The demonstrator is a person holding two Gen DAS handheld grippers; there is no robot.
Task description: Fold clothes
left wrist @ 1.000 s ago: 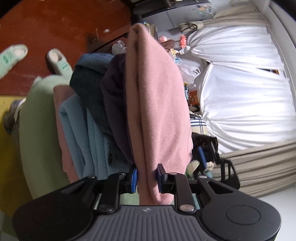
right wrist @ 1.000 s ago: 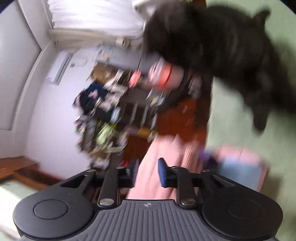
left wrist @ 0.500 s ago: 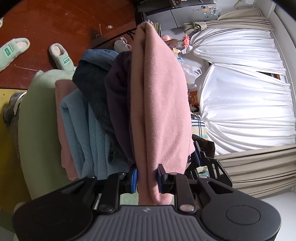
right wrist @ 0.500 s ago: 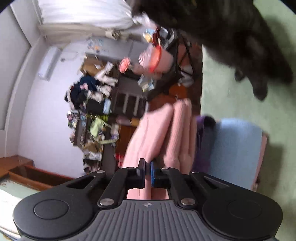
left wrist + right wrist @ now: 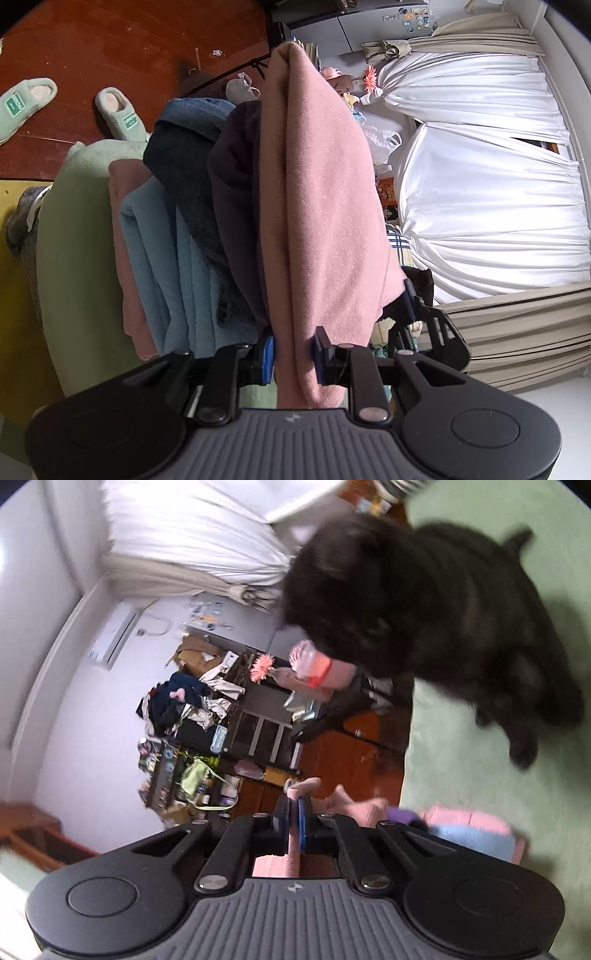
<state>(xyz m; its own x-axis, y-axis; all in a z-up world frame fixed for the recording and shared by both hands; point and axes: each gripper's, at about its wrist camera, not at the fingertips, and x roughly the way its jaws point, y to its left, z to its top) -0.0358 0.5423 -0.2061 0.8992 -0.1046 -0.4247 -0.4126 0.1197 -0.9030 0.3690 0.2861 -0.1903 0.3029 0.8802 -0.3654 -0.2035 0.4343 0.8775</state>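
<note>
A folded pink garment (image 5: pixel 317 206) lies on top of a stack of folded clothes (image 5: pixel 177 236) in light blue, dark blue, purple and pink. My left gripper (image 5: pixel 293 354) is shut on the garment's near fold, blue pads pressing both sides. In the right wrist view my right gripper (image 5: pixel 293 814) is shut on a thin edge of the same pink garment (image 5: pixel 293 849), which runs back between the fingers. The right gripper (image 5: pixel 410 306) also shows in the left wrist view, at the garment's right edge.
The stack rests on a pale green blanket (image 5: pixel 74 258). A black dog (image 5: pixel 436 602) stands on the blanket (image 5: pixel 498 794) close to the stack (image 5: pixel 469 830). Two green slippers (image 5: pixel 118 112) lie on the wooden floor. White curtains (image 5: pixel 480 184) and cluttered shelves (image 5: pixel 207 738) stand behind.
My right gripper closed from open onto the pink garment's edge and swung, so the dog now fills the upper right of its view. The left gripper kept its grip, still.
</note>
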